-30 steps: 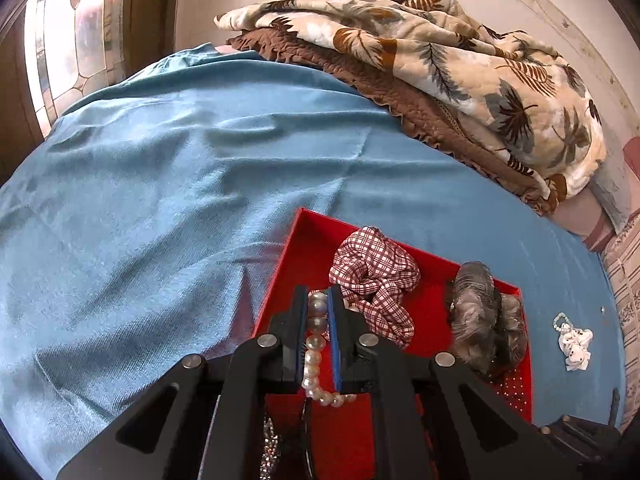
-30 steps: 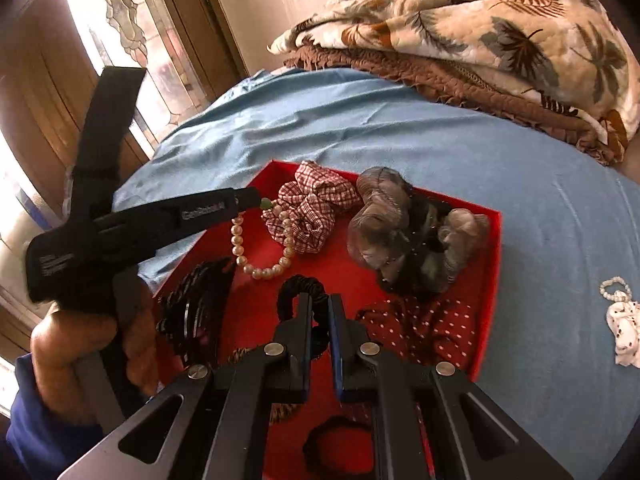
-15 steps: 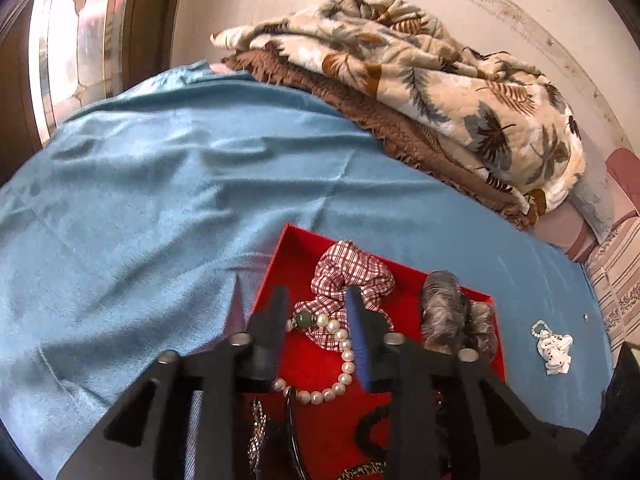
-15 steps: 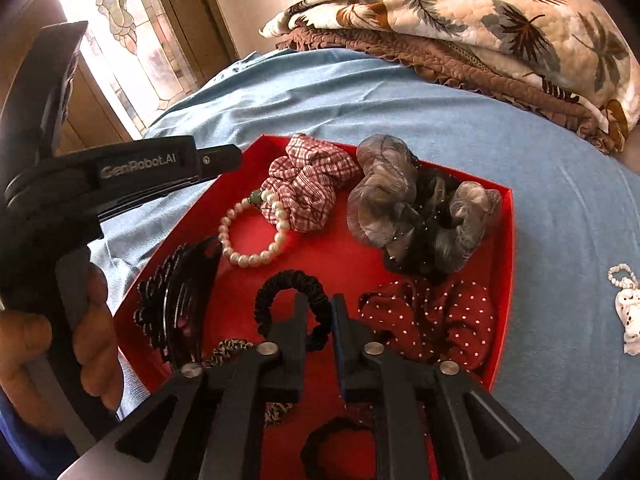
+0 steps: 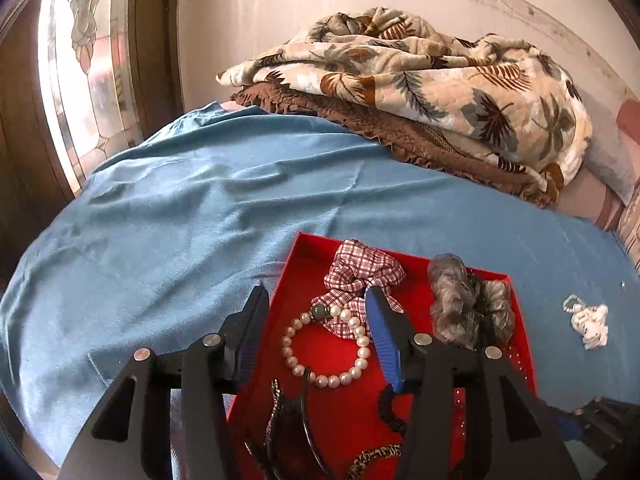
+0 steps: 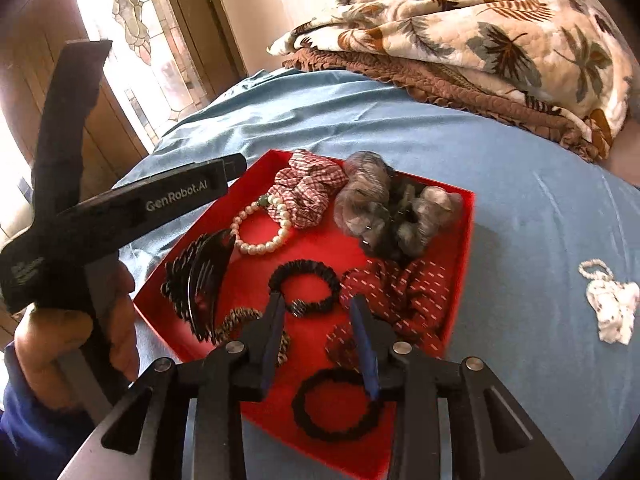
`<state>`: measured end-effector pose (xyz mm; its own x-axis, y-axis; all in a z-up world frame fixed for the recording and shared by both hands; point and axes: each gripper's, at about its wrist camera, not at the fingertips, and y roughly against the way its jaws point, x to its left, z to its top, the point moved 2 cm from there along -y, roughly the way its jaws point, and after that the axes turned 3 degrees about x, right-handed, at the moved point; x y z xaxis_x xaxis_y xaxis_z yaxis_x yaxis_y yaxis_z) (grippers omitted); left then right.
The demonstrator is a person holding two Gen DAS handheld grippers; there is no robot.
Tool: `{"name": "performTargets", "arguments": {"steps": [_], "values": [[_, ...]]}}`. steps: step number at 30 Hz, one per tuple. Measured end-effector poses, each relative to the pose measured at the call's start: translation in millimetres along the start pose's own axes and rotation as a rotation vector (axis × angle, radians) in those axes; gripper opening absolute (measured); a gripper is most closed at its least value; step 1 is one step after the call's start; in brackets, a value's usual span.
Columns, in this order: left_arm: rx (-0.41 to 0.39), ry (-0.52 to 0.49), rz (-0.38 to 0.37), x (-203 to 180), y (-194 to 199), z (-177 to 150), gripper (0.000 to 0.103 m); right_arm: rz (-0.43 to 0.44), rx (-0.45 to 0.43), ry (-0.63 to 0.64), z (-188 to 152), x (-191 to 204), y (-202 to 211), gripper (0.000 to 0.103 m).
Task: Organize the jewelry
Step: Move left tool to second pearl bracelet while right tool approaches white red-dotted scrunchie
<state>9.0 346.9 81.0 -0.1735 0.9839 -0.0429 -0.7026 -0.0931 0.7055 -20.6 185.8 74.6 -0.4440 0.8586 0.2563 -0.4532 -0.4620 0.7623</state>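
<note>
Pearl bracelet [image 5: 326, 346] released onto red tray [image 5: 420, 280], left gripper [image 6: 236, 168] marked "GenRobot.AI"

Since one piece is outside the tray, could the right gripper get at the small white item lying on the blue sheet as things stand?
Probably yes: the white item lies alone on the blue sheet, right of the red tray; the right gripper, jaws opening, holds nothing.

A blue bedsheet [image 5: 208, 216] covers the bed, wrinkled toward its left edge. At the far edge lies a heaped quilt printed with brown and grey leaves [image 5: 440, 80], resting on a brown ruffled blanket [image 5: 400, 136] whose frilled border shows beneath it. A pink pillow [image 5: 592, 196] sits at the far right corner. Beyond the left edge stands a stained-glass window [image 5: 88, 92] in a dark wooden frame, beside a pale wall [image 5: 280, 8].
</note>
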Motion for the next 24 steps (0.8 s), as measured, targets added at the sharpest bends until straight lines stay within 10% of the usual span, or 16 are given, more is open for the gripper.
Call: {"name": "performTargets", "arguments": {"steps": [24], "values": [[-0.028,-0.120,0.036,-54.3,14.7,-16.6,0.052,-0.168,-0.058,-0.232,-61.4,-152.2,82.4,0.051]]}}
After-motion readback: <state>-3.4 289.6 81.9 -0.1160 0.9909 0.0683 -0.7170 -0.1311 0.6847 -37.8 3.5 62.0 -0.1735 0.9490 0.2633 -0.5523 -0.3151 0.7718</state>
